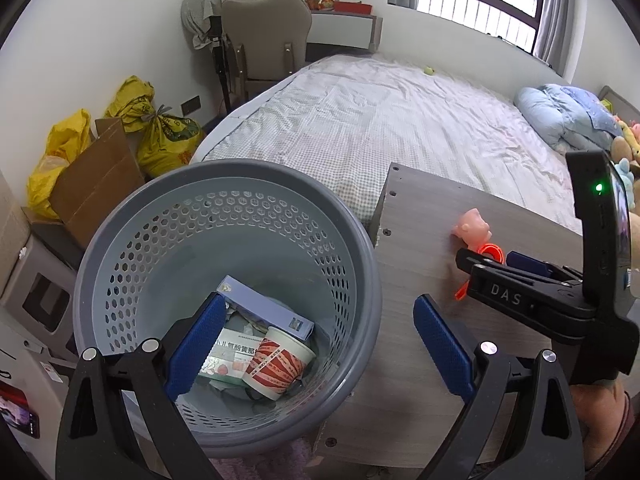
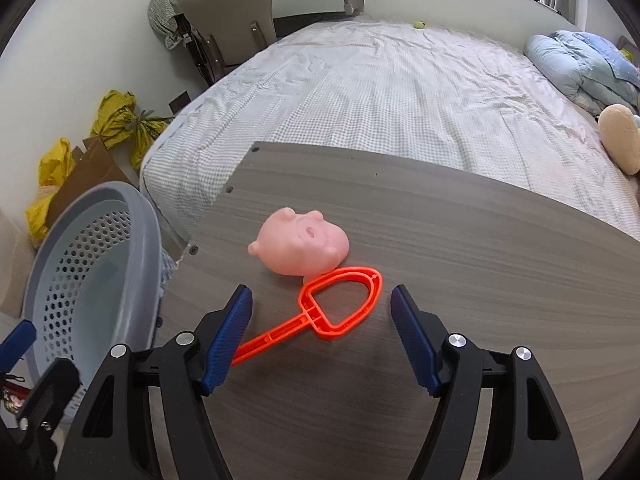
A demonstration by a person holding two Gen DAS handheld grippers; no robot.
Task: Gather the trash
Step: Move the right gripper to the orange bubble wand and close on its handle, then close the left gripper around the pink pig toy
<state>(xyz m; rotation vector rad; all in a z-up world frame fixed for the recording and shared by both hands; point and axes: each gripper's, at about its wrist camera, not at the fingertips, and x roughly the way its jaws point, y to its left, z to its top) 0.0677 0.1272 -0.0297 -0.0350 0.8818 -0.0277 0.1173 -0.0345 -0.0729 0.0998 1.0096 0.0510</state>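
Note:
A grey perforated waste basket [image 1: 224,184] stands beside a grey wood-grain tabletop [image 2: 460,248]. In it lie a blue box [image 1: 264,308], a white and green carton [image 1: 232,356] and a red-printed paper cup [image 1: 280,360]. My left gripper [image 1: 320,304] is open above the basket's right rim, one finger over the inside and one over the table. On the table lie a pink pig toy [image 2: 304,244] and an orange plastic frame with a handle [image 2: 340,300]. My right gripper [image 2: 322,292] is open just above the orange frame, not pressing on it.
A bed with a checked sheet [image 2: 380,92] runs behind the table, with a blue quilt [image 2: 580,64] and plush toys at its right. Yellow bags [image 1: 160,136] and cardboard [image 1: 100,184] sit by the left wall, and a chair [image 1: 264,40] stands behind.

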